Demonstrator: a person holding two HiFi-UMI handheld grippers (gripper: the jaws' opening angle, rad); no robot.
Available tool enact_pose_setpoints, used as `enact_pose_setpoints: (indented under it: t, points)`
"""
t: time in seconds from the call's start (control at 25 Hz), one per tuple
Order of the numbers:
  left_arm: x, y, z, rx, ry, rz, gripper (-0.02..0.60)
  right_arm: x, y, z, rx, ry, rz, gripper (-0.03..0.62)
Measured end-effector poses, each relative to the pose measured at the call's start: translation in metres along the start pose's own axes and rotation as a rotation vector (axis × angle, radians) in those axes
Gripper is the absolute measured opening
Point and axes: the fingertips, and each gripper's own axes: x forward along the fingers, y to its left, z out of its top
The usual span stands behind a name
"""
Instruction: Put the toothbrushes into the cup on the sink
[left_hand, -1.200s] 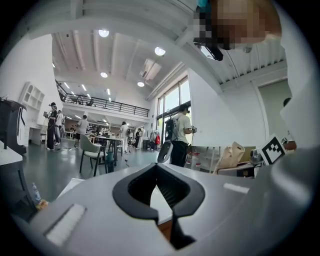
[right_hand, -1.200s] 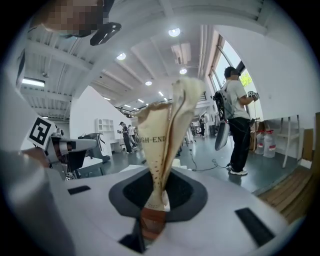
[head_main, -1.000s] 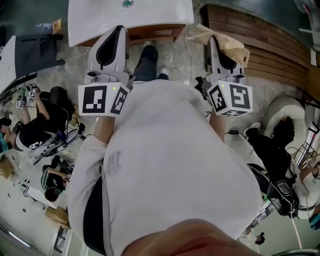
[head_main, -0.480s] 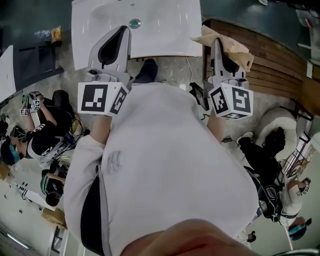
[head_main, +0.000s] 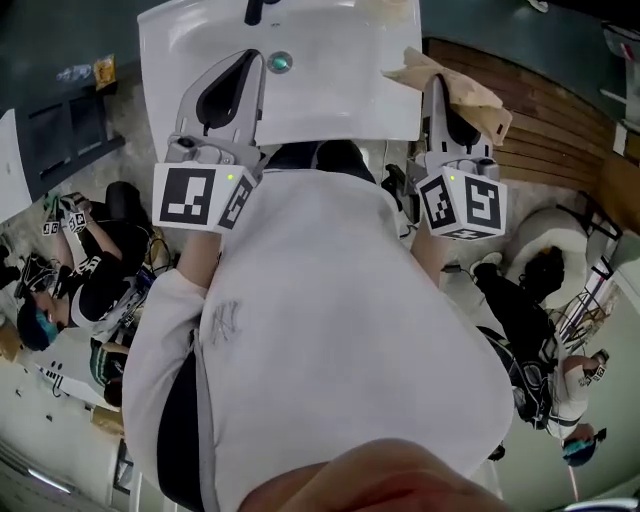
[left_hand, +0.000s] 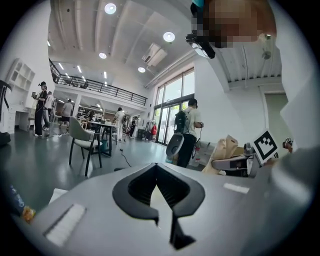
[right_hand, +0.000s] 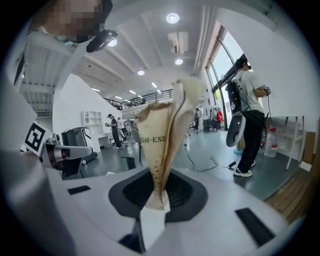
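On the floor at the left, seated people are seen beside cables. The left gripper is held over the front edge of the white sink, left of the green drain. Its jaws are pressed together with nothing between them. Black-and-white square markers are borne on its cube. A faint grey emblem is printed on the wearer's white shirt and cannot be read. The dark tap is set at the sink's far edge.

The right gripper is held at the sink's front right corner. Its jaws are clenched on the lower end of a tan paper packet, which stands up past the jaws and overhangs that corner. The letters "GH-END" can be read on the packet in the right gripper view, above a column of small dots. Whether a toothbrush lies inside cannot be told. A second marker cube is carried here.

Wooden decking lies to the right, with another seated person below it.
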Motion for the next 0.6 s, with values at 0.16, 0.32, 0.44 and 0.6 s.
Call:
enact_pose_setpoints:
  t: [0.16,0.32,0.44,0.6]
  points:
    - [0.003,0.010,-0.004,-0.029,0.013,0.001,-0.017,0.008,0.009,0.002,-0.020,0.010,0.005,0.055]
    - [0.007,0.003,-0.005,-0.040,0.018,0.002,-0.017,0.005,0.003,0.004,-0.019,0.009,0.002,0.055]
    - [0.008,0.001,0.001,-0.028,-0.005,0.006,-0.017,0.006,0.002,0.009,-0.027,-0.007,0.014,0.055]
    - [0.007,-0.001,0.007,0.002,-0.031,0.028,-0.017,0.006,0.001,0.016,-0.044,-0.036,0.041,0.055]
